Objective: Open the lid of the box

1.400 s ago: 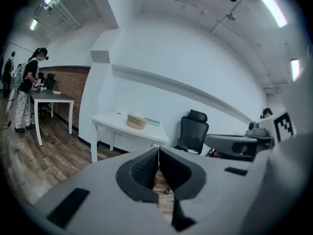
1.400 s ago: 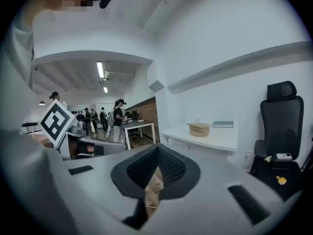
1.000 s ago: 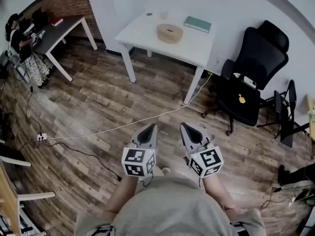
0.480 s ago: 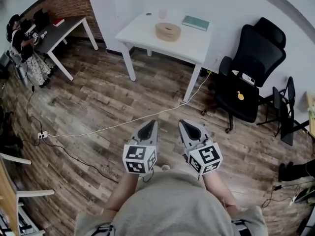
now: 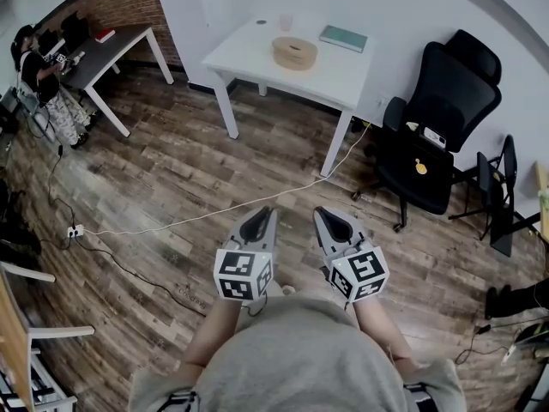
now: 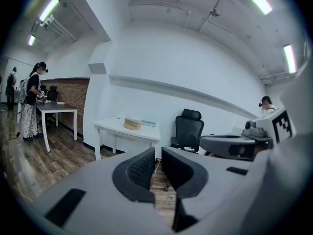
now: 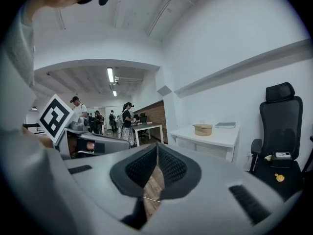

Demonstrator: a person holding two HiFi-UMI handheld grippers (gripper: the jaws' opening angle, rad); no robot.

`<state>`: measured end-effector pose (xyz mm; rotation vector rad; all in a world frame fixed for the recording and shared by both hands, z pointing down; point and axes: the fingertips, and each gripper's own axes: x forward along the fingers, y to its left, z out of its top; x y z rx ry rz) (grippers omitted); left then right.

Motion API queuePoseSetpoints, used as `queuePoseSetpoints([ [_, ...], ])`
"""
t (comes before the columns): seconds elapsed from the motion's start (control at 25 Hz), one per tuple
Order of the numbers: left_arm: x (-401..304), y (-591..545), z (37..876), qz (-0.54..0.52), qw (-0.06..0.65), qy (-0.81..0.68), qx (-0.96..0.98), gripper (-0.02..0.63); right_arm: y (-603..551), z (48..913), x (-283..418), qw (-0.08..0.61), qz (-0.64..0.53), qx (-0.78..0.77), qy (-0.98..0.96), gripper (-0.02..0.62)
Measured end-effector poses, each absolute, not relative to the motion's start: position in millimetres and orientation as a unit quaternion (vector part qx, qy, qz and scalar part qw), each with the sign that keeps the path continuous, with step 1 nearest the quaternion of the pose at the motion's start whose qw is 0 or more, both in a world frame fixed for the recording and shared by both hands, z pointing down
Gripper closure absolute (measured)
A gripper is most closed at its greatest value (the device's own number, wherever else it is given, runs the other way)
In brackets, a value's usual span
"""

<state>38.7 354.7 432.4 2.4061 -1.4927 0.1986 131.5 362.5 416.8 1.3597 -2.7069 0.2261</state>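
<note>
A closed round wooden box is pictured on a white surface against the wall, beside a book and a cup. A black office chair is set alongside. Across the wooden floor, well apart from the box, the left tongs are held nearly together and the right tongs, just eased a crack open, are narrow; both are empty. Ceiling strip lights are caught by the gripper views alone.

Table upper centre of frame. Box on table; book right of box. Chair right of table. Desk upper left. Cable on floor below table.
</note>
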Motion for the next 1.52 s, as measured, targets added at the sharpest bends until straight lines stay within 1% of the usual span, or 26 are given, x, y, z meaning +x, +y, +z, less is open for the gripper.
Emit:
queuePoseSetpoints([
  [0.24,42,353,436,0.074,0.154,-0.517,0.838,0.533,360,422,133,0.059,0.082,0.440,-0.892,0.565],
  [0.48,39,346,440,0.076,0.158,-0.520,0.836,0.496,349,426,133,0.063,0.085,0.439,-0.892,0.532],
  [0.8,29,307,442,0.074,0.155,-0.524,0.834,0.444,313,430,128,0.067,0.086,0.443,-0.890,0.485],
  [1.16,8,227,439,0.074,0.150,-0.522,0.836,0.432,233,426,109,0.068,0.084,0.446,-0.888,0.441],
  [1.52,-25,140,430,0.088,0.144,-0.504,0.847,0.423,144,413,74,0.066,0.082,0.457,-0.883,0.416],
])
